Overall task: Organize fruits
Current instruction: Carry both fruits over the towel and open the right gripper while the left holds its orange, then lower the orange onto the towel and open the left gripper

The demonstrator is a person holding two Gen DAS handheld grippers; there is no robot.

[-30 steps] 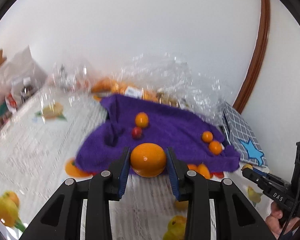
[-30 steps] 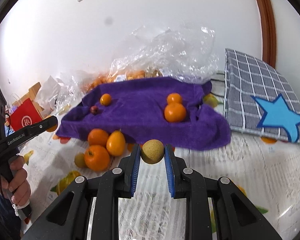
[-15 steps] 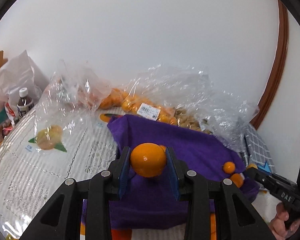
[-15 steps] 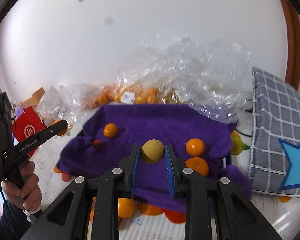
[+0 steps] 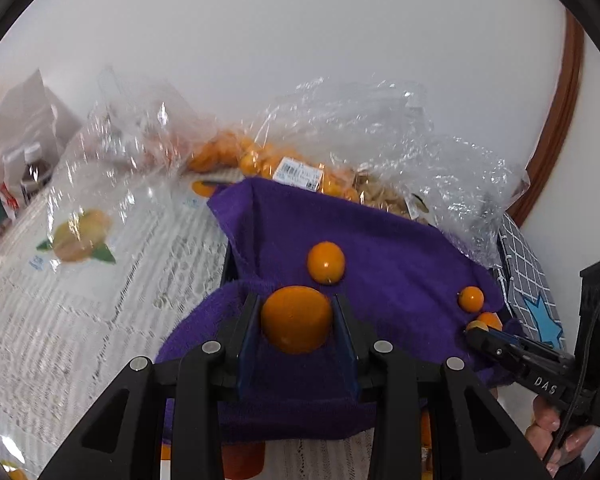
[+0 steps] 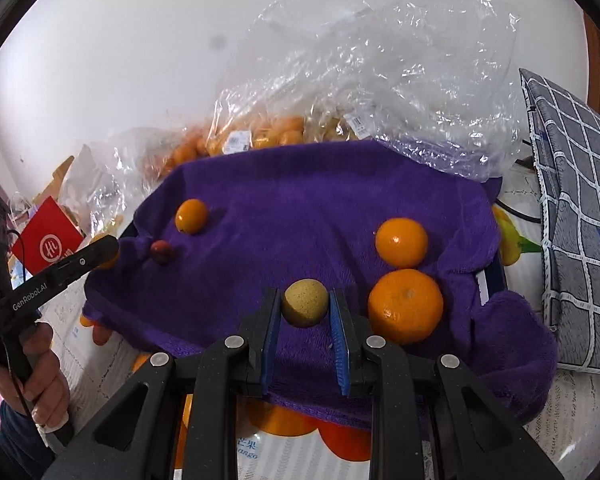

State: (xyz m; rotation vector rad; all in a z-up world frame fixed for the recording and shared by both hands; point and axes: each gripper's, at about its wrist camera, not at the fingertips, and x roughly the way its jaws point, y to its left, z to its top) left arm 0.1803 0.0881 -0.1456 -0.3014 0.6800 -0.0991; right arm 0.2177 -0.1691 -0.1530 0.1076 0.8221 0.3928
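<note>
Left claw [image 5: 296, 320] grips glossy round orange [image 5: 296, 319] over plush purple towel [image 5: 400, 248]

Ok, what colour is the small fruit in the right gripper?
Dull yellowish tan, speckled fruit; it shows best in the right wrist view, over the purple towel.

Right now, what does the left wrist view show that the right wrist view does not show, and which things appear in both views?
Only the left wrist view: the left gripper shut on a large orange, and a dark bottle at the far left.

Only the right wrist view: the right gripper shut on a small tan fruit, a small red fruit on the towel, and a red card.

Both: the purple towel, the clear plastic bags of fruit behind it, and the grey checked cushion.
</note>
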